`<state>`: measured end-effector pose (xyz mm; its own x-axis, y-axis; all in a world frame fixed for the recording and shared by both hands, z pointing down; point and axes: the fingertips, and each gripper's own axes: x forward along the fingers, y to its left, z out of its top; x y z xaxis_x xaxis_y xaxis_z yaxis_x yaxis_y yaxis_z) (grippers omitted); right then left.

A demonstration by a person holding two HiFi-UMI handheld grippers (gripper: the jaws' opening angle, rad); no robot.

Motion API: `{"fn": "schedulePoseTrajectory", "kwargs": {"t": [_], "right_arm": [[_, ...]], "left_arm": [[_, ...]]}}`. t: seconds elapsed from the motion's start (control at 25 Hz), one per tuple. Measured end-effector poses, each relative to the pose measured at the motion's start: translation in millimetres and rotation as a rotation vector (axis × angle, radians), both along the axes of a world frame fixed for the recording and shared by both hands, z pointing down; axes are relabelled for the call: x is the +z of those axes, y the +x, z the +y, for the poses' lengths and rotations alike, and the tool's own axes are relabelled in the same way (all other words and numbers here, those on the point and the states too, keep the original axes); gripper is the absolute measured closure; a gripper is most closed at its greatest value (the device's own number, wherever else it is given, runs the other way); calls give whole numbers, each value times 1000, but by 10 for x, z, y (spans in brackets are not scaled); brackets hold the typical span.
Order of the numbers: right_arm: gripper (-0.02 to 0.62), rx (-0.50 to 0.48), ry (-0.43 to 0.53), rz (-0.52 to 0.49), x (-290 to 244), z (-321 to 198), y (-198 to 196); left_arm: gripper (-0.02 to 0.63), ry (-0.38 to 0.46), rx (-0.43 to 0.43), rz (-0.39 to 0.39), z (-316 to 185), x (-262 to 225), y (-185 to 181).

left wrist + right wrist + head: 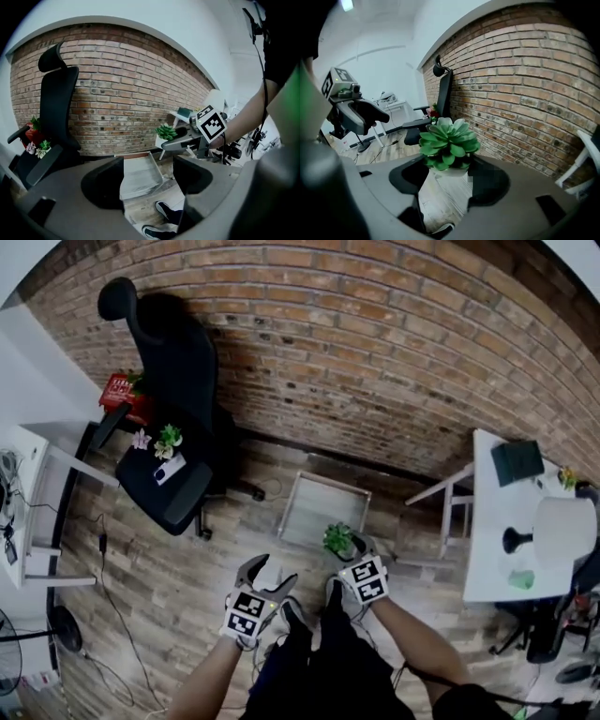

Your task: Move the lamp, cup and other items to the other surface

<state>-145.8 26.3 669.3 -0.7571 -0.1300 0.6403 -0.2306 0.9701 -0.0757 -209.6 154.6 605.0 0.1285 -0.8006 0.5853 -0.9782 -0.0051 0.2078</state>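
Note:
My right gripper (345, 547) is shut on a small green succulent (337, 538) in a white pot, held in the air in front of me; the plant (449, 140) fills the gap between its jaws. The left gripper (270, 576) hangs beside it, open with nothing between its jaws (147, 161). On the white table (487, 521) at right stand a lamp (562, 531) with a white shade, a green cup (521, 579) and a dark notebook (517, 461). The left gripper view shows the succulent (165, 131) in the right gripper (180, 137).
A grey tray (323, 512) lies on the wooden floor below the grippers, near the brick wall. A black office chair (173, 465) at left carries small flowers (167, 440) on its seat. Another white desk (28, 502) stands at far left.

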Motion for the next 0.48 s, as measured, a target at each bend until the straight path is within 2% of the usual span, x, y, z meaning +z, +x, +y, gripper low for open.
{"fn": "schedulePoseTrajectory", "kwargs": {"t": [0.32,0.48], "right_arm": [[331,168,23,-41,-658,-72,706],[331,295,76,-63,-826,-281,1199]], "left_arm": [[281,59,109,-3,-9,-418,298],[281,80,203,11,-132,-456,537]]}}
